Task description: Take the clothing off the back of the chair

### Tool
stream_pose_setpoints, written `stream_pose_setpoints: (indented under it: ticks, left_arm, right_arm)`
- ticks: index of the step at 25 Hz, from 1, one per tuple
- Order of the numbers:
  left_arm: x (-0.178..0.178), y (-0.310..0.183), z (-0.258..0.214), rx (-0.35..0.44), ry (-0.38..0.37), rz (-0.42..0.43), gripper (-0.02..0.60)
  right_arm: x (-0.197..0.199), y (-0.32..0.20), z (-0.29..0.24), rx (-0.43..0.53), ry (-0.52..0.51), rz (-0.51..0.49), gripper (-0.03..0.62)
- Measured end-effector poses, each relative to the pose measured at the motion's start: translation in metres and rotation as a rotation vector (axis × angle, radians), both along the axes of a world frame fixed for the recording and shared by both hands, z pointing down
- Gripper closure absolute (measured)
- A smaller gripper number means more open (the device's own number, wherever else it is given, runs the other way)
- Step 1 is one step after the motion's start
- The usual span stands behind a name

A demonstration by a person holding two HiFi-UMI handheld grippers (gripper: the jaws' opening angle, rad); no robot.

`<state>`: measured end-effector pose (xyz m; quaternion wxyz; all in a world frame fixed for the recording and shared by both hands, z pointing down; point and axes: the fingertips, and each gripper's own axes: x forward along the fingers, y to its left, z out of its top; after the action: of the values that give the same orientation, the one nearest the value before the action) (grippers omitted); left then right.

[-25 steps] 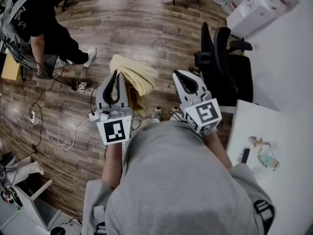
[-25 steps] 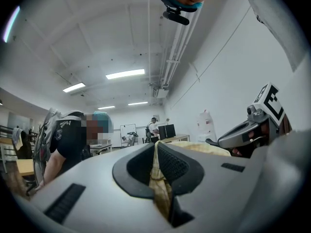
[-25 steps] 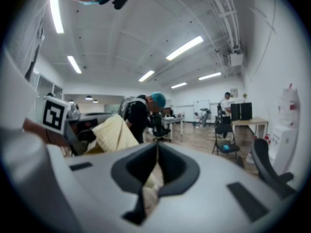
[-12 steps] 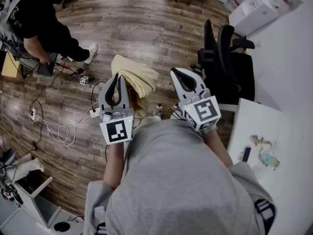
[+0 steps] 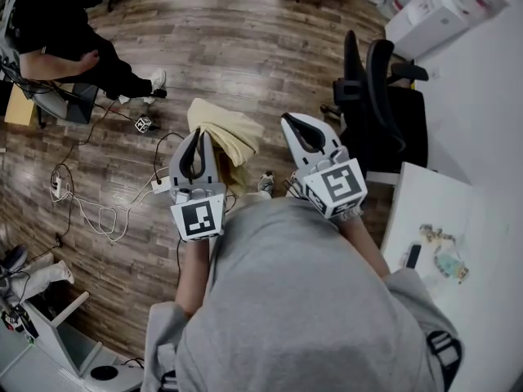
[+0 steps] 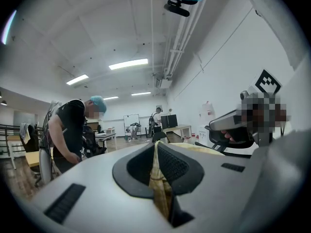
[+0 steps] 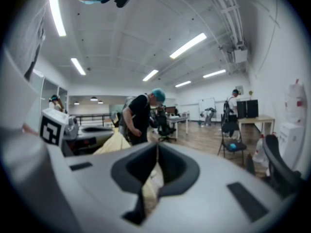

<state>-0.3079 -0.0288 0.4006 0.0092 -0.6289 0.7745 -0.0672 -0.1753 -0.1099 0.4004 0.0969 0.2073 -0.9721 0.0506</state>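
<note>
A pale yellow piece of clothing [image 5: 230, 134] hangs bunched above the wooden floor, stretched between my two grippers. My left gripper [image 5: 196, 132] is shut on one edge of it. In the left gripper view a fold of the clothing [image 6: 160, 179] is pinched between the jaws of the left gripper [image 6: 156, 145]. My right gripper [image 5: 286, 119] holds the other edge. In the right gripper view the clothing [image 7: 150, 186] sits clamped inside the right gripper [image 7: 157, 148]. The black office chair [image 5: 386, 109] stands to the right, its back bare.
A person [image 5: 61, 35] in black sits at the far left. Cables [image 5: 98, 212] and a small marker cube [image 5: 141, 124] lie on the floor. A white table [image 5: 433, 211] with small items stands at right, and white boxes [image 5: 425, 15] sit beyond the chair.
My left gripper has sunk a little with the clothing still in it. The right gripper has stayed about where it was. The seated person at far left has shifted.
</note>
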Motion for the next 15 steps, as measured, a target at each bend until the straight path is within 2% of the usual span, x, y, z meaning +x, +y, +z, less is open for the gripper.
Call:
stream_pose_setpoints:
  ticks: [15]
  left_arm:
    - [0.017,0.006,0.014,-0.033,0.015,0.023,0.535]
  right_arm:
    - [0.01,0.009,0.004,-0.01,0.007,0.019,0.56]
